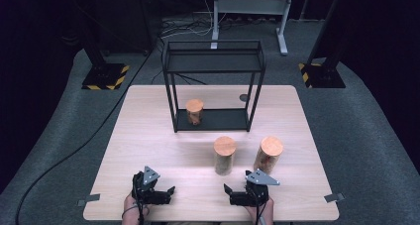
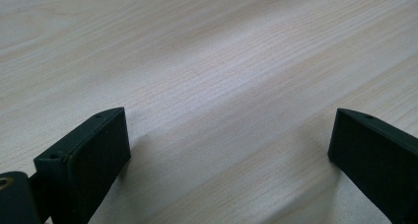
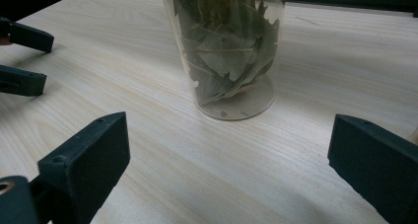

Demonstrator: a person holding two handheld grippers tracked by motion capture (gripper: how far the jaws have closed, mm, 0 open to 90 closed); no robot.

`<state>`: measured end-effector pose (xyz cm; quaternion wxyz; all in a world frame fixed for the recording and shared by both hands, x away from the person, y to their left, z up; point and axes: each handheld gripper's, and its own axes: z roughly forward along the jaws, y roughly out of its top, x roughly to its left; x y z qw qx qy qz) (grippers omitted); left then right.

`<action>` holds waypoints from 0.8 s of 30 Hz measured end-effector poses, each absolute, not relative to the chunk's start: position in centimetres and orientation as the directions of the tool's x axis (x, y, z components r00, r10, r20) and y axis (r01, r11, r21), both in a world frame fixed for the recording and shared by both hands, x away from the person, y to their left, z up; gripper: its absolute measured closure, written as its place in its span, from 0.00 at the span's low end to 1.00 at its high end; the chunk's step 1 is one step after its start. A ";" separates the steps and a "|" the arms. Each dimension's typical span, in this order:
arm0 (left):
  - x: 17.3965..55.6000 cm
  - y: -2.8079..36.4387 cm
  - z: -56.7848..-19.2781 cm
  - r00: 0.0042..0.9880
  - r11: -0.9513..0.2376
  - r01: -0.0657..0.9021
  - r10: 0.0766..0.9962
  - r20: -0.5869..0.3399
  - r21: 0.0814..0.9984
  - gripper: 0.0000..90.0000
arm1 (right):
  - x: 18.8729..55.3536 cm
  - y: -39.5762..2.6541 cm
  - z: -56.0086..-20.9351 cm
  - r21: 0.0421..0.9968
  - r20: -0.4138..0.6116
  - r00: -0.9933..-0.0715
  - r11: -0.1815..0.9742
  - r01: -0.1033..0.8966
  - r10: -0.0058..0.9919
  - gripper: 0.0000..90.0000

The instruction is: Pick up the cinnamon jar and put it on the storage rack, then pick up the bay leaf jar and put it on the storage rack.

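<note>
- High view: no label or writing can be read on anything. The left gripper (image 1: 171, 190) and right gripper (image 1: 227, 190) lie low near the front edge of the pale wooden table (image 1: 148, 131), jaws pointing inward toward each other, a hand behind each.
- Two clear cork-lidded jars stand in front of the right gripper: the middle jar (image 1: 224, 155) and the right jar (image 1: 268, 154), close together. A third cork-lidded jar (image 1: 194, 111) stands on the bottom shelf of the black metal frame rack (image 1: 214, 61) at the table's far side. Bare table lies open left of the jars.
- Left gripper view: jaws spread wide over bare wood grain, holding nothing.
- Right gripper view: jaws spread wide and empty; the middle jar (image 3: 226, 51), full of dried green leaves, stands just ahead between them. The left gripper's jaws show at the left edge.
</note>
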<state>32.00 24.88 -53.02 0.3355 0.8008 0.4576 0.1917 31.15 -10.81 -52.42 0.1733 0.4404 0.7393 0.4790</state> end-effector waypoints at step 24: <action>32.0 24.8 -53.0 0.505 -0.353 0.606 0.863 -0.001 0.713 0.01 | 31.1 -10.5 -52.4 0.858 0.131 -0.537 0.176 0.483 0.833 0.00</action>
